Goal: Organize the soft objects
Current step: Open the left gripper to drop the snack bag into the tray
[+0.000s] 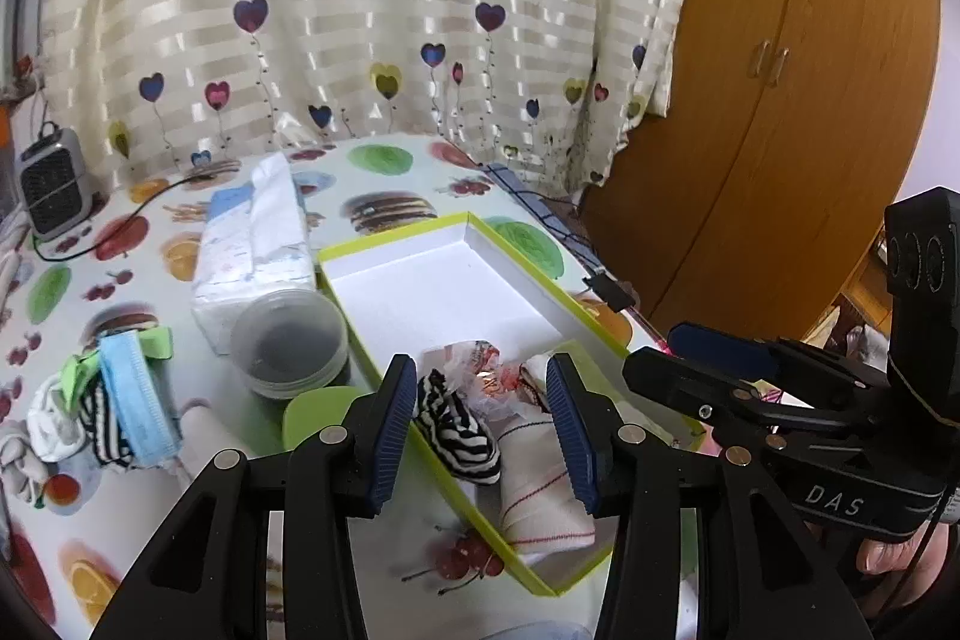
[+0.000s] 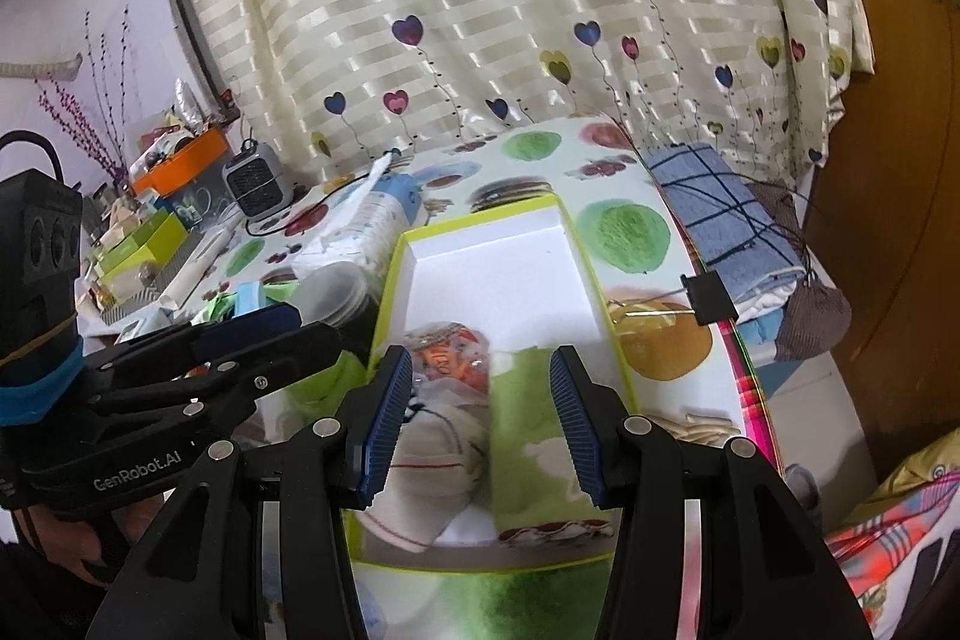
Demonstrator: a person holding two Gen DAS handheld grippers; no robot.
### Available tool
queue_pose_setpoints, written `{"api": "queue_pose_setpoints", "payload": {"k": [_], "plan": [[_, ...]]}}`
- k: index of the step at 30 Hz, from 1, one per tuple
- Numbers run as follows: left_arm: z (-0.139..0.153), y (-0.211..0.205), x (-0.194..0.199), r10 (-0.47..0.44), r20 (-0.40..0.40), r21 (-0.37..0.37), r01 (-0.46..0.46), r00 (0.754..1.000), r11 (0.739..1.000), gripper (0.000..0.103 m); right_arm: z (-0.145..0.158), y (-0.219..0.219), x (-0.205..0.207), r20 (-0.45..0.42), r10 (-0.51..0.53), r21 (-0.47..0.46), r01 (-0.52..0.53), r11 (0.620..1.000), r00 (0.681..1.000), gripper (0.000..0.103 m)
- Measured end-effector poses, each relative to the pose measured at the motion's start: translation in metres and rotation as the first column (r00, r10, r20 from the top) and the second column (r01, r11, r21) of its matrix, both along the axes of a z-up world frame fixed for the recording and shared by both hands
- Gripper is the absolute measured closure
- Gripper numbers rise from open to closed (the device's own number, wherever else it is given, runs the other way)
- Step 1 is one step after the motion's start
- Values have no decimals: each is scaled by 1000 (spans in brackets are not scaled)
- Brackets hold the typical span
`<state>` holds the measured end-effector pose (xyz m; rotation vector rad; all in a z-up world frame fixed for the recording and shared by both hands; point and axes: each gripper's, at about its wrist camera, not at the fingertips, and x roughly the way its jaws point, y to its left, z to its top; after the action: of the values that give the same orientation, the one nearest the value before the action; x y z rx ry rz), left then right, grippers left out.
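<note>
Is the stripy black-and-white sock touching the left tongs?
Apart. The left wrist view shows the striped sock lying in the box, with the open left tongs above it, pads clear on both sides.

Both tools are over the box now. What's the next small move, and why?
Probably swing the left tool toward the pile of soft things left of the box. Its jaws are open and empty, the striped sock already lies in the box beside the white sock, and the pile is still outside on the table.
</note>
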<state>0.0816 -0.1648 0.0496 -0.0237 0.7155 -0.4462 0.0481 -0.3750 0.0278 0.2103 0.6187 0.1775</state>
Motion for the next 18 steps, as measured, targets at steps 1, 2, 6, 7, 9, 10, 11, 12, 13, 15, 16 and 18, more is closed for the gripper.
{"api": "queue_pose_setpoints", "payload": {"k": [1,2,6,7,9,10,11,12,13,15,16,18], "plan": [[2,3,-3,3,4,-3,-3,1000,1000,59,2,3,-2,2,3,-8,-3,1000,1000,54],[3,5,-5,6,8,-6,-6,1000,1000,59,4,7,-3,4,6,-17,-6,1000,1000,54],[8,18,-15,24,21,-16,-23,999,1000,59,9,21,-9,12,23,-48,-23,999,1000,54],[9,21,-17,29,25,-18,-28,999,999,59,11,26,-11,16,29,-56,-28,998,999,53],[11,29,-21,41,30,-22,-41,999,999,59,14,32,-13,24,40,-68,-39,997,999,53],[11,32,-22,48,31,-26,-48,998,999,59,16,37,-15,27,47,-75,-44,996,999,53],[11,36,-23,55,31,-28,-54,998,998,59,17,41,-16,30,52,-83,-49,995,998,53],[12,38,-24,60,32,-31,-59,998,998,59,19,45,-17,34,58,-91,-54,994,998,53],[12,42,-26,69,33,-33,-67,997,997,59,21,49,-18,38,64,-99,-60,993,997,53],[13,48,-29,79,34,-36,-78,996,996,59,24,57,-21,45,78,-116,-73,991,996,53],[13,51,-30,84,34,-38,-83,996,996,59,25,61,-22,48,84,-123,-77,989,995,53],[13,57,-32,93,36,-41,-92,995,995,59,26,68,-23,51,97,-135,-89,987,994,53]]}}
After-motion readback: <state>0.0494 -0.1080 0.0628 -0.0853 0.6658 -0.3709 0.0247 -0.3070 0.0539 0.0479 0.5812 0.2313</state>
